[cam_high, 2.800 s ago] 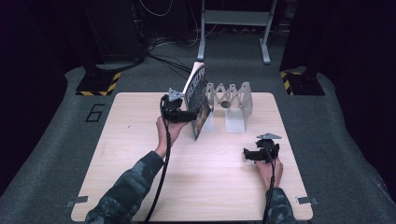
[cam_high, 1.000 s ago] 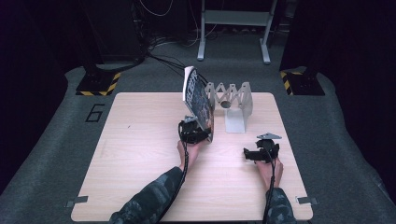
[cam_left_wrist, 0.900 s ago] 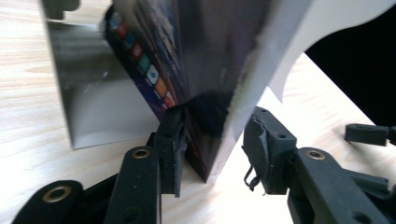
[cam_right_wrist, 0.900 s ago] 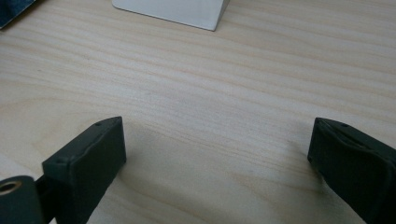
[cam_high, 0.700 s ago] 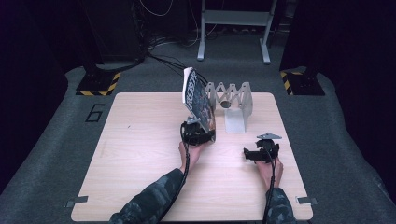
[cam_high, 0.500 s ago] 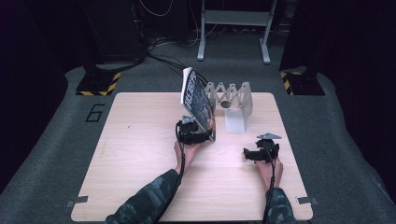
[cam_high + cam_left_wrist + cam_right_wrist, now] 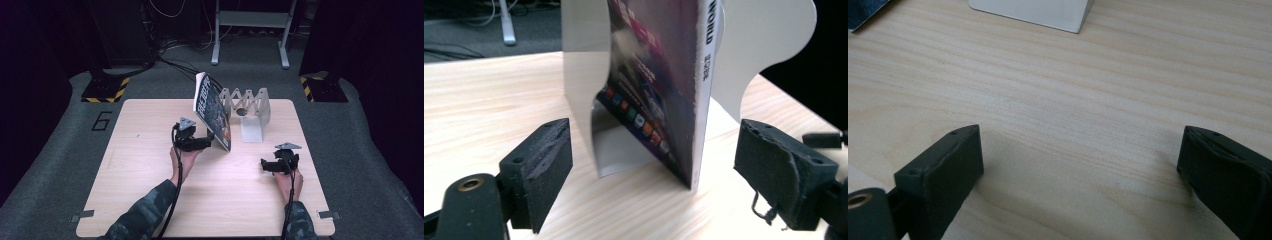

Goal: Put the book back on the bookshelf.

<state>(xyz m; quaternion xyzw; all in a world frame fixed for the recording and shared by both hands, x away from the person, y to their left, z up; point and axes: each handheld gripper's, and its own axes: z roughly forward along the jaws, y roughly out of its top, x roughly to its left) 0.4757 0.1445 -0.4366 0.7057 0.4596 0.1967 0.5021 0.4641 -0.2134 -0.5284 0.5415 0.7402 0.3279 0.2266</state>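
The left gripper (image 7: 212,141) has its fingers (image 7: 536,170) spread wide and released; they have just been opening, and the magazine (image 7: 659,85) stands in the gap between them without either pad pressing on it. In the left gripper view the magazine's lower edge rests on the wooden surface (image 7: 484,100), its spine edge facing the camera, nearer the right-hand finger than the left-hand one. Behind it, at 12 o'clock, rises the white rack (image 7: 769,45), with one curved white divider at about 11 o'clock beside the cover.

In the high view the magazine (image 7: 212,111) leans tilted against the left end of the rack (image 7: 250,112), which sits at the far middle of the surface (image 7: 135,150).

The right gripper (image 7: 266,165) lies at 4 o'clock from the magazine, well apart. Its fingers (image 7: 943,175) are also wide apart and released, holding nothing, with bare wood between them and the rack's white base (image 7: 1038,12) at 12 o'clock.
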